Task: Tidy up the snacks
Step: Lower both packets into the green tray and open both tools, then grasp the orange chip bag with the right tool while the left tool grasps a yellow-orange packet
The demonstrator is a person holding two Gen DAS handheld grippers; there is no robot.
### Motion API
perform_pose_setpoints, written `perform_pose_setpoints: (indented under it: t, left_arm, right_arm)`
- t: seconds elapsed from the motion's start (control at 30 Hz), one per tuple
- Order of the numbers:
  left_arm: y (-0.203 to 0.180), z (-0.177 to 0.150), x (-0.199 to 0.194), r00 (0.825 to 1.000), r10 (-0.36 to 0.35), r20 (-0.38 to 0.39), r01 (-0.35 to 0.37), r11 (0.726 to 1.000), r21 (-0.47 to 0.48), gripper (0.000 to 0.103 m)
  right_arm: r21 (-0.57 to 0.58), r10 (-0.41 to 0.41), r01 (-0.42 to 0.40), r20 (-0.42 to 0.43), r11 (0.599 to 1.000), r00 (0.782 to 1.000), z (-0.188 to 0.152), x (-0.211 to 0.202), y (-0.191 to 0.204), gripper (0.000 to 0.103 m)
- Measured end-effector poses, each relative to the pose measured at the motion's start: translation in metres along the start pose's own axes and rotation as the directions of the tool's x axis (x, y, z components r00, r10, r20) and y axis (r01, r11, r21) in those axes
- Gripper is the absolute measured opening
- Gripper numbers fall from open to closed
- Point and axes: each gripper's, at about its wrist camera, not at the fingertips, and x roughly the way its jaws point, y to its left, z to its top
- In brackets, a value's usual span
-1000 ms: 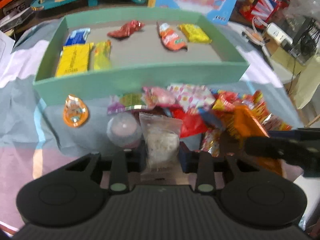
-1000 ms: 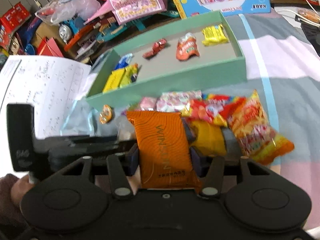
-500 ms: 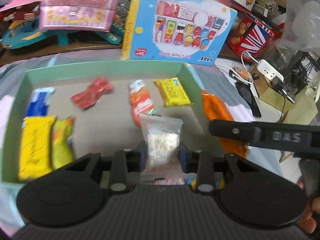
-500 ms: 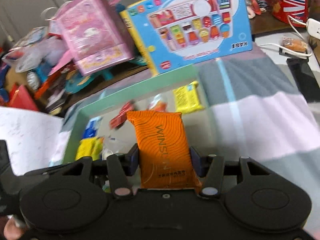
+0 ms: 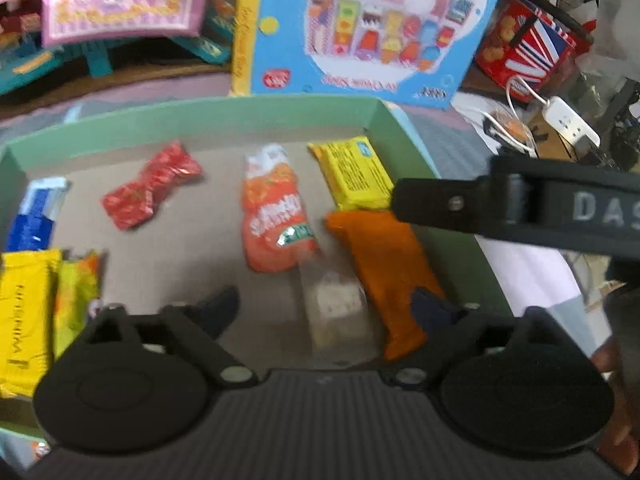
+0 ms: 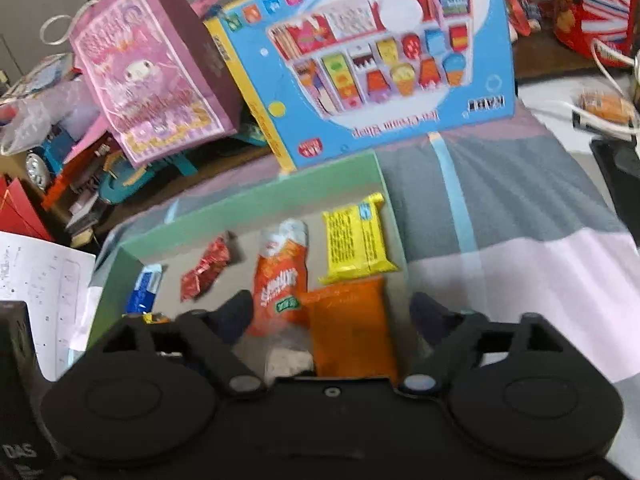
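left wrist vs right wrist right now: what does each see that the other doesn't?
Left wrist only: the big yellow packet and green-yellow packet at the tray's near-left, plus the right gripper's body crossing the frame.

Right wrist only: the printed paper sheet left of the tray and the pink striped cloth to its right.

Both: the green tray, with the orange pouch and clear bag lying loose in it. The left gripper and right gripper are each opening, pads off the snacks.

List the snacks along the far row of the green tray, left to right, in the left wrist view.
Blue-and-white wrapper → crinkled red foil packet → orange-and-white pouch → flat yellow packet, all lying inside the green cardboard tray.
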Motion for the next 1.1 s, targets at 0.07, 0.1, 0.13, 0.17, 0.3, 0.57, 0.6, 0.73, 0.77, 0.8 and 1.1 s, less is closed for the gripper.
perform_pose_setpoints:
  t: [0.07, 0.1, 0.13, 0.17, 0.3, 0.57, 0.6, 0.73, 0.77, 0.8, 1.1]
  left_arm:
    - [0.005, 0.0, -0.008, 1.0, -0.008, -0.003, 0.008, 1.0, -0.013, 0.099]
    - [0.007, 0.0, -0.013, 1.0, -0.015, 0.0, 0.015, 1.0, -0.025, 0.101]
    - [0.01, -0.001, -0.019, 1.0, -0.02, 0.008, 0.02, 0.999, -0.034, 0.101]
    - [0.012, -0.003, -0.025, 1.0, -0.02, 0.017, 0.021, 0.999, -0.041, 0.103]
    - [0.017, -0.013, -0.048, 0.999, -0.014, 0.038, 0.016, 0.998, -0.053, 0.103]
    - [0.017, -0.049, -0.084, 0.999, -0.008, 0.038, 0.01, 0.999, -0.042, 0.103]
    - [0.016, -0.054, -0.086, 0.999, -0.009, 0.033, 0.01, 0.999, -0.041, 0.103]
    - [0.009, -0.071, -0.091, 1.0, -0.012, 0.01, 0.013, 0.999, -0.038, 0.103]
    - [0.008, -0.075, -0.091, 1.0, -0.013, 0.003, 0.013, 0.999, -0.033, 0.103]
    - [0.005, -0.08, -0.092, 1.0, -0.012, -0.003, 0.012, 1.0, -0.027, 0.103]
    - [-0.013, -0.113, -0.086, 0.996, -0.027, -0.084, 0.03, 0.999, 0.031, 0.103]
  right_arm:
    - [-0.014, 0.005, -0.005, 0.017, 1.0, 1.0, -0.001, -0.008, 0.004, 0.095]
    - [-0.019, 0.011, -0.01, 0.022, 1.0, 1.0, -0.001, -0.012, 0.005, 0.096]
    - [-0.02, 0.014, -0.014, 0.026, 1.0, 1.0, -0.002, -0.016, 0.005, 0.098]
    - [-0.018, 0.017, -0.016, 0.03, 1.0, 0.999, -0.003, -0.021, 0.006, 0.101]
    - [-0.007, 0.02, -0.02, 0.041, 1.0, 0.999, -0.014, -0.045, 0.006, 0.103]
    - [0.011, -0.01, 0.01, 0.037, 1.0, 0.999, -0.047, -0.09, -0.005, 0.103]
    - [0.015, -0.011, 0.01, 0.034, 1.0, 0.999, -0.052, -0.094, -0.007, 0.103]
    - [0.031, -0.015, 0.015, 0.02, 0.999, 1.0, -0.072, -0.108, -0.015, 0.103]
    - [0.034, -0.018, 0.018, 0.017, 0.999, 1.0, -0.076, -0.111, -0.017, 0.103]
    - [0.038, -0.022, 0.022, 0.013, 0.999, 1.0, -0.082, -0.113, -0.019, 0.103]
    - [0.045, -0.062, 0.064, -0.038, 0.997, 0.997, -0.126, -0.115, -0.036, 0.102]
